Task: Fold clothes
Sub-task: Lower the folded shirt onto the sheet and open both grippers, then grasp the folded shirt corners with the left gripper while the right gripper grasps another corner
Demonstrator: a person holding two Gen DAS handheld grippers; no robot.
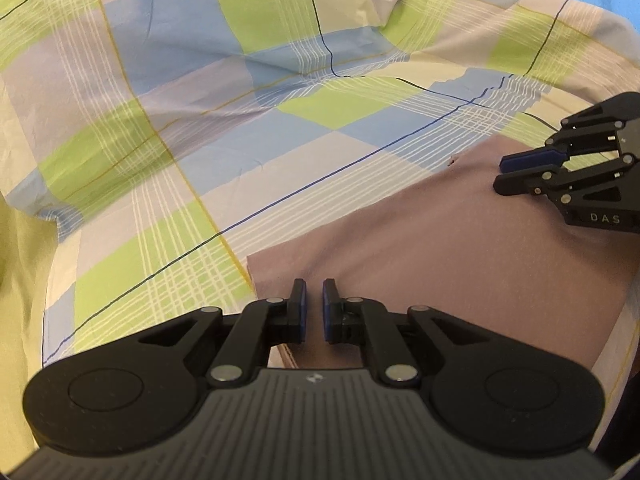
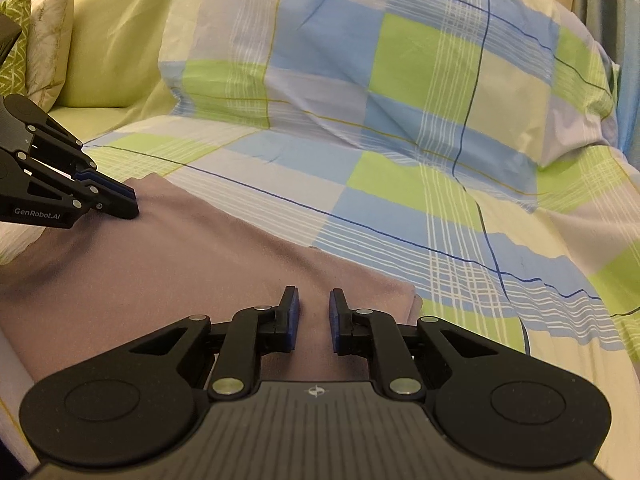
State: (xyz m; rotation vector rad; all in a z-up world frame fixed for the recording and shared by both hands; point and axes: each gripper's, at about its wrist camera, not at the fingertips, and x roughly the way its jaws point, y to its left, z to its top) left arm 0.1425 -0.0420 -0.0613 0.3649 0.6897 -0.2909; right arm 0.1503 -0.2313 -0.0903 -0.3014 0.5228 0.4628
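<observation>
My left gripper [image 1: 314,308] is hovering at the lower centre of its view, jaws standing a narrow gap apart with nothing between them, over the near left corner of the folded garment [image 1: 460,248]. My right gripper [image 2: 314,320] is sitting lower centre in its own view, jaws a little wider apart, also gripping nothing, the mauve cloth showing through the gap.

The garment is lying flat on the checked bedspread [image 1: 240,120]. In the left view its far edge is running from lower centre up toward the right, where the right gripper is reaching in from the edge of the frame. In the right view its long axis is running from the upper left, by the left gripper's tips, down to a corner at lower right of centre.

It is looking like a plain dusty-mauve piece, matte, folded into a tidy rectangle with straight edges and only soft ripples. At the right corner a layered edge is showing. I cannot tell what kind of clothing it is.

Green pillows [image 2: 44,40] are leaning at the upper left of the right view.
</observation>
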